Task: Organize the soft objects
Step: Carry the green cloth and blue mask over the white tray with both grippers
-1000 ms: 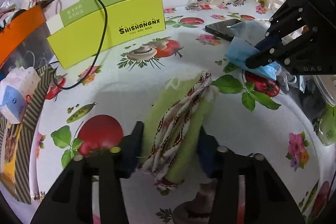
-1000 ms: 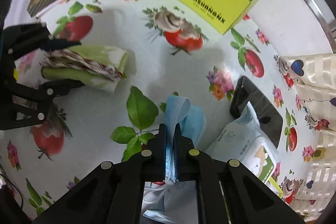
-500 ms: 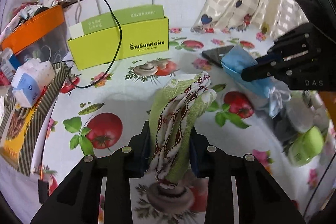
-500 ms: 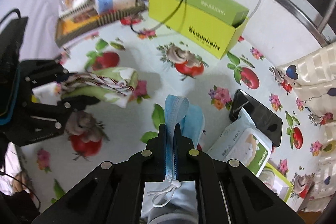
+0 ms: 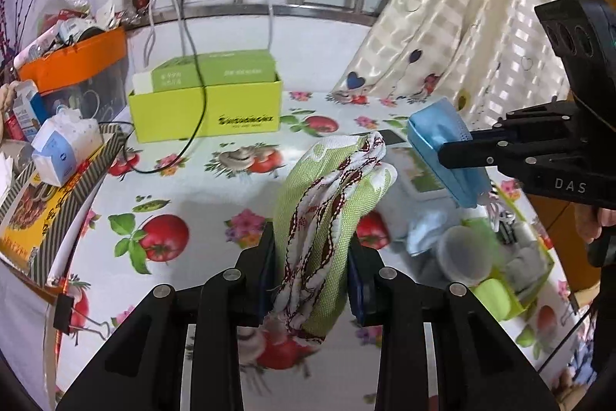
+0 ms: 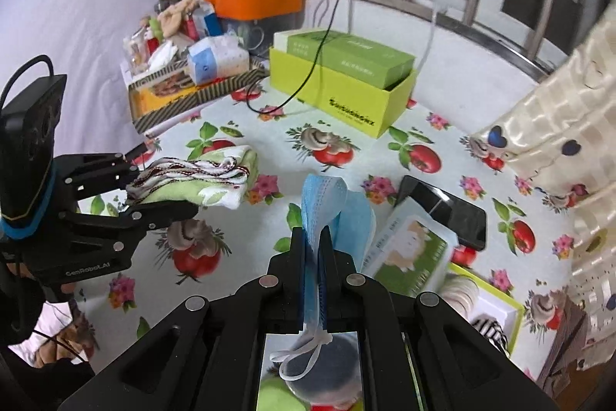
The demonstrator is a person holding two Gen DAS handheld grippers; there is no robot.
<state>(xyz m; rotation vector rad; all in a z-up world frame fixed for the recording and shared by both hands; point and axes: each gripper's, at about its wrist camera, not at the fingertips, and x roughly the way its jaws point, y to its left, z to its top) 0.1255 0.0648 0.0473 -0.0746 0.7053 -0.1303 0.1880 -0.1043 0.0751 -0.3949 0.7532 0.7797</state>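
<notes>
L gripper (image 5: 312, 257): jaws pinched on folded green cloth (image 5: 327, 203) w/ red-white woven trim; cloth sticks up and fwd out of the jaws, held clear above the tablecloth (image 5: 215, 195). In R wrist view the same gripper (image 6: 134, 187) sits at 9 o'clock, cloth (image 6: 204, 176) lying flat between its fingers.
R gripper (image 6: 315, 249): jaws pressed onto blue face mask (image 6: 327, 207); mask folds over above the fingertips, white ear loops (image 6: 304, 353) hang below. In L wrist view it enters at 3 o'clock (image 5: 442, 151), mask (image 5: 442, 141) at its tip.
Tablecloth: white, tomato/mushroom/flower print.
Yellow-green box (image 6: 346, 83): 12 o'clock in R view, open top, green carton inside, black cable (image 6: 308, 72) draped over it.
Phone (image 6: 446, 214): dark, flat on cloth at 3 o'clock, just behind wet-wipes pack (image 6: 412, 257).
Tissue pack (image 5: 65, 149): 9 o'clock in L view, on striped tray (image 5: 77, 187).
Orange bin (image 6: 254, 2): approx. 11 o'clock, full of clutter.
Curtain (image 5: 462, 26): cream, heart print, at 1–2 o'clock.
</notes>
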